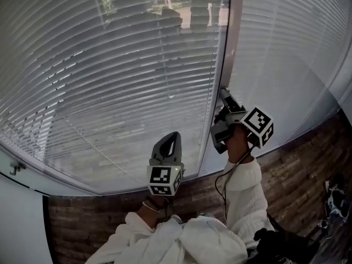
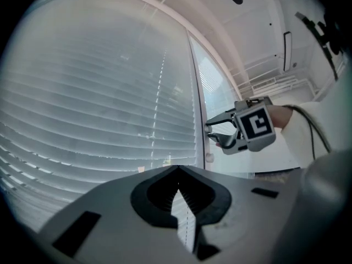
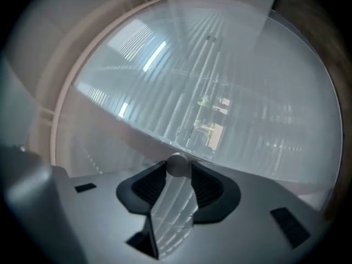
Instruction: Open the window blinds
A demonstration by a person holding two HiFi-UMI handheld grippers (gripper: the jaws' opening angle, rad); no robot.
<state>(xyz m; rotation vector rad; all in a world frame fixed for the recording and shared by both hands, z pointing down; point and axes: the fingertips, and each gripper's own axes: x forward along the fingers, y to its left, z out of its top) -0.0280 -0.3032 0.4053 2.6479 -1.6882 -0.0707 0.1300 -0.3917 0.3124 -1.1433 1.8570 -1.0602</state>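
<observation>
Left panel of the window blinds (image 1: pixel 110 65): it hangs full length to the bottom of the window, not raised. The slats are tilted partway, so trees and paving outside show through in bands. The task's thing fills the whole window ahead of me.

Left tool (image 1: pixel 174 136): it sits low, near that panel's bottom edge, jaws pressed together at the tips on nothing. I judge that it is held there only to stay clear of the working hand.

Frame post (image 1: pixel 221 48) between the two panels: the right tool (image 3: pixel 177 175) is up against it. Its jaws are spread wide, with a small grey knob (image 3: pixel 177 165) between the tips. I see no squeeze on the knob and read the hold as loose. Presumably the knob ends the tilt wand, which would explain working at the post and not on the slats.

Right panel (image 1: pixel 291 54): the slats look flatter and less see-through.

View notes: only the right gripper view shows the knob between the jaws; in the head view the tool body hides it. The left gripper view alone shows the right tool side-on, jaws visibly apart.
</observation>
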